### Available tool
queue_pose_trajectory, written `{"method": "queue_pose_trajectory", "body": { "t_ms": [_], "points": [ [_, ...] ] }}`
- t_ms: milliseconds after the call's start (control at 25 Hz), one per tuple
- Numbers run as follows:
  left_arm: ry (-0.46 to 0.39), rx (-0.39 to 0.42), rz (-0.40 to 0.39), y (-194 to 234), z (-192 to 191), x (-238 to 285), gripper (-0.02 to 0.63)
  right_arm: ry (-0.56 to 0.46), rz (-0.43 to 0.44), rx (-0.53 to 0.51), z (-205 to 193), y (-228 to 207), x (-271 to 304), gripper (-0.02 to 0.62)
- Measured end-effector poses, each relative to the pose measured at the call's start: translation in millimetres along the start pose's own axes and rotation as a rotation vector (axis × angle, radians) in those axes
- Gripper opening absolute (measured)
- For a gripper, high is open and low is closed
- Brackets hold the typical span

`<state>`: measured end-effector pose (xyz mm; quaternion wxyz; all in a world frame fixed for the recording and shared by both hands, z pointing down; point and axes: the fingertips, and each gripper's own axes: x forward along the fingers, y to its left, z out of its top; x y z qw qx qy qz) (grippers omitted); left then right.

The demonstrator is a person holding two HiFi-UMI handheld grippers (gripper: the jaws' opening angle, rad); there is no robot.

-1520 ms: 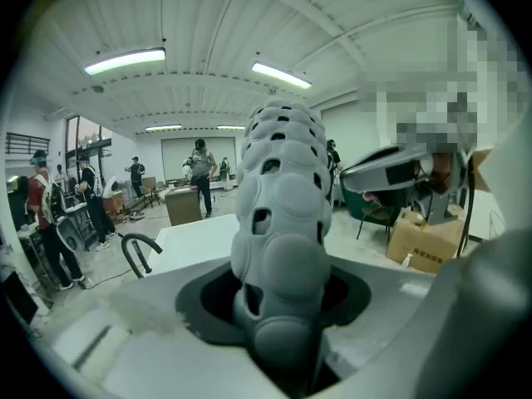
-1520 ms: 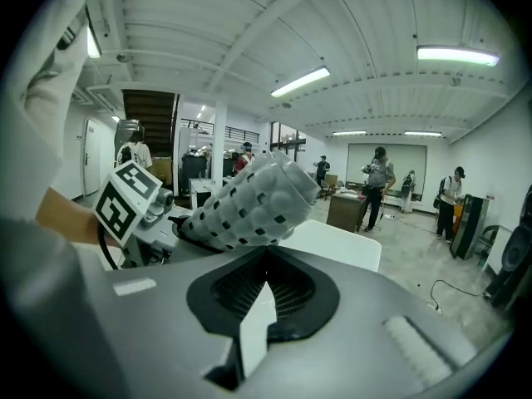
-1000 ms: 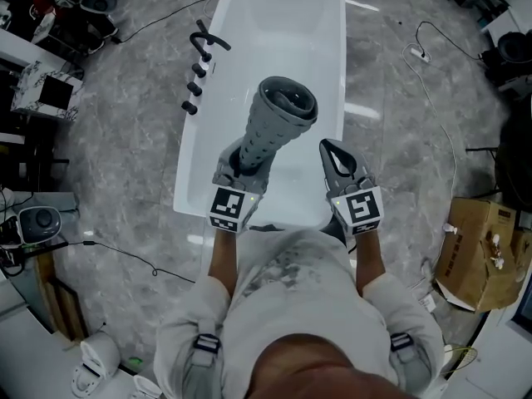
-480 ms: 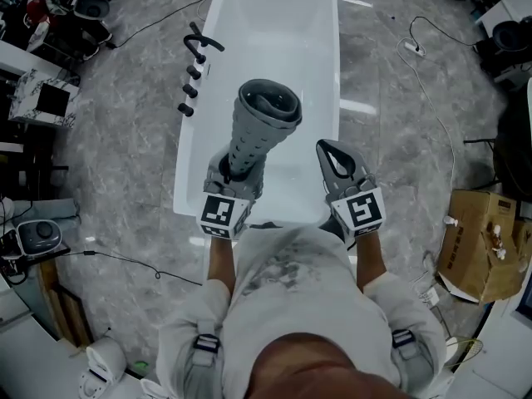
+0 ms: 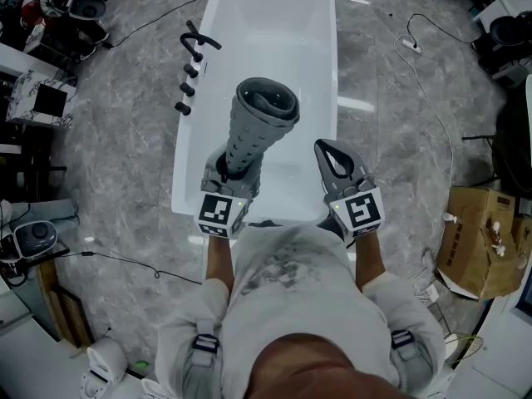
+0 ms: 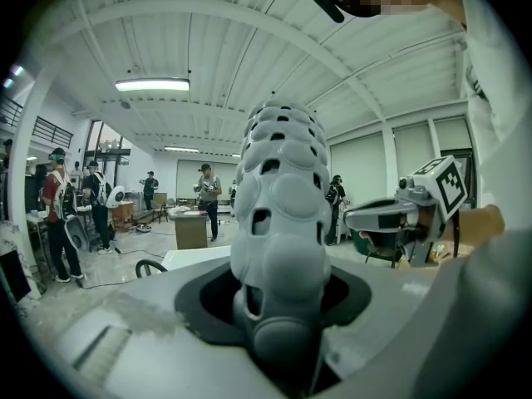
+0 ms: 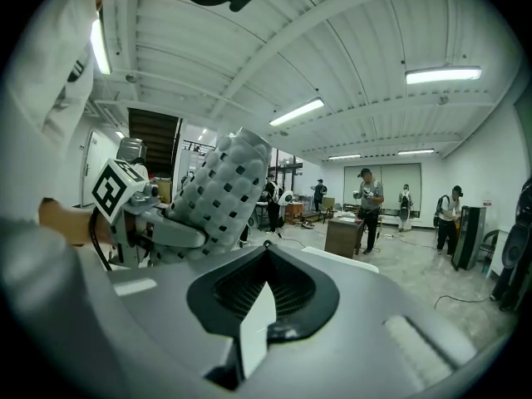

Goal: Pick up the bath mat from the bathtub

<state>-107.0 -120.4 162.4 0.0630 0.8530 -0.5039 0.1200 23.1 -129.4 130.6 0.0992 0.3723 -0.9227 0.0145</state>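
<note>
**Mia:** Where is the bath mat [image 5: 259, 123]?

**Ben:** It is rolled up like a tube. The left gripper [image 5: 231, 166] squeezes its low end. The mat pokes out toward 1 o'clock, up over the bathtub [image 5: 274, 23].

**Mia:** And the right gripper [image 5: 324, 149]?

**Ben:** It is at 3 o'clock from the mat's low end, pinched closed on nothing.

**Mia:** How will the mat feel?

**Ben:** Soft, bendy and light, I think, with bumps and holes. It could flop or unroll. Grabbing the top end too would help.

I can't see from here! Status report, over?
Left gripper shut on rolled bath mat, held above bathtub. Right gripper shut, empty, alongside. Nothing in the way.
</note>
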Motion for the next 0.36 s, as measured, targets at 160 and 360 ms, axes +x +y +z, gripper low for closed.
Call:
{"method": "queue_pose_trajectory", "body": {
  "t_ms": [160,360],
  "points": [
    [0.003,-0.004,-0.007,0.0,-1.7,0.0,0.195,0.013,-0.001,0.001,-1.0,2.3,-0.5,0.0],
    [0.014,0.0,-0.011,2.0,-5.2,3.3,0.195,0.005,0.003,-0.009,-3.0,1.7,2.8,0.002]
  ]
}}
